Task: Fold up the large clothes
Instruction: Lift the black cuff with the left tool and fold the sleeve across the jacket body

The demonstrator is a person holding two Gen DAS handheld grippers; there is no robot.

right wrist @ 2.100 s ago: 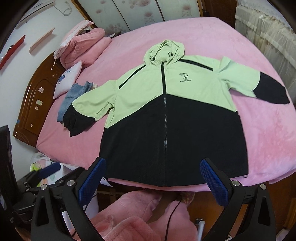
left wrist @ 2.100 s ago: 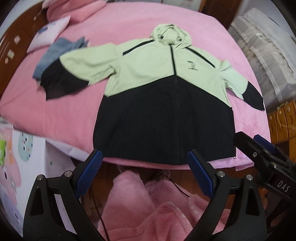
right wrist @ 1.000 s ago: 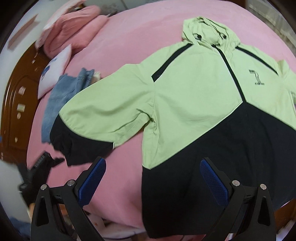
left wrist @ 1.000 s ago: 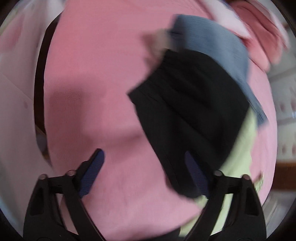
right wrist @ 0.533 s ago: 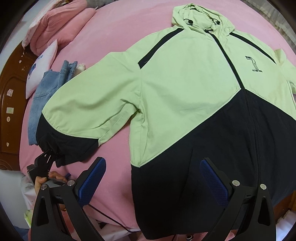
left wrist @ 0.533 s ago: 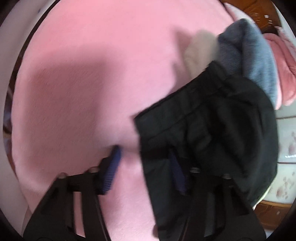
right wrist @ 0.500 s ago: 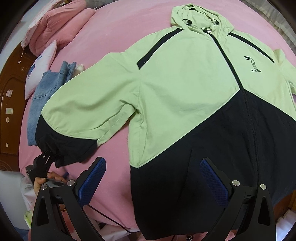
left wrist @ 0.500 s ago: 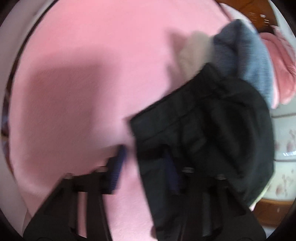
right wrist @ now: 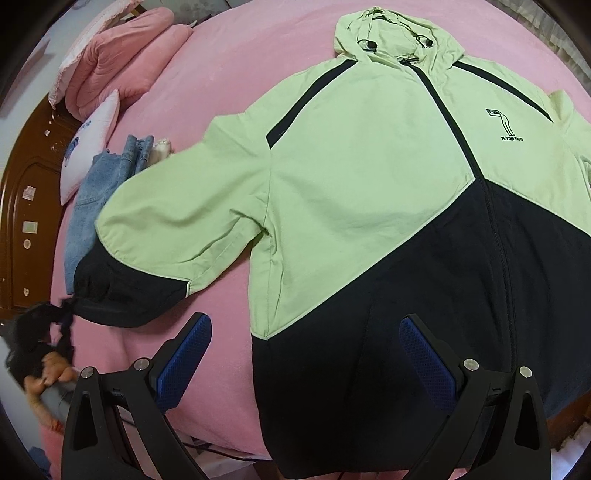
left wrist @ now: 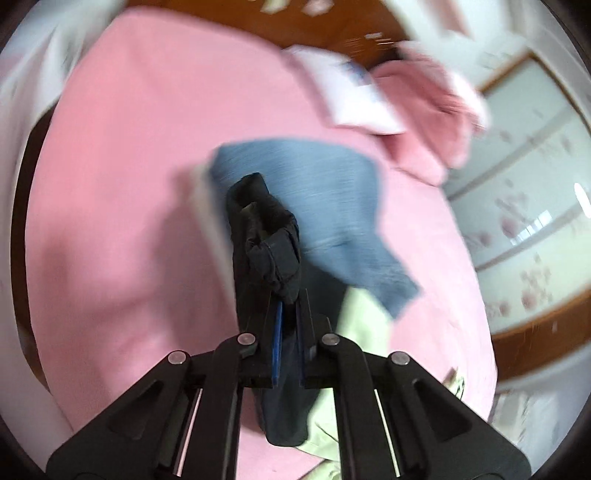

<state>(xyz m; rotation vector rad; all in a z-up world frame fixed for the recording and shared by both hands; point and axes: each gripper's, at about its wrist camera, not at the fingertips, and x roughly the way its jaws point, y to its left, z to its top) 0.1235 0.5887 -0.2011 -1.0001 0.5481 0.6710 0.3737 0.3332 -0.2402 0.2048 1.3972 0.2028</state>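
Jacket (right wrist: pixel 362 177): spread flat on my pink bed (right wrist: pixel 236 66), hood far from me. Left gripper (left wrist: pixel 287 314): jaws just closed, clamped on jacket's black cuff (left wrist: pixel 269 236), bunched between my fingertips. Right gripper (right wrist: pixel 303 354): jaws apart over jacket's black hem, holding nothing.

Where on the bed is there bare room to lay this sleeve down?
Bare pink blanket lies between the black cuff and the green-and-black hooded jacket body, and beyond the hood. Crowded left: blue jeans, white pillow, folded pink quilt.
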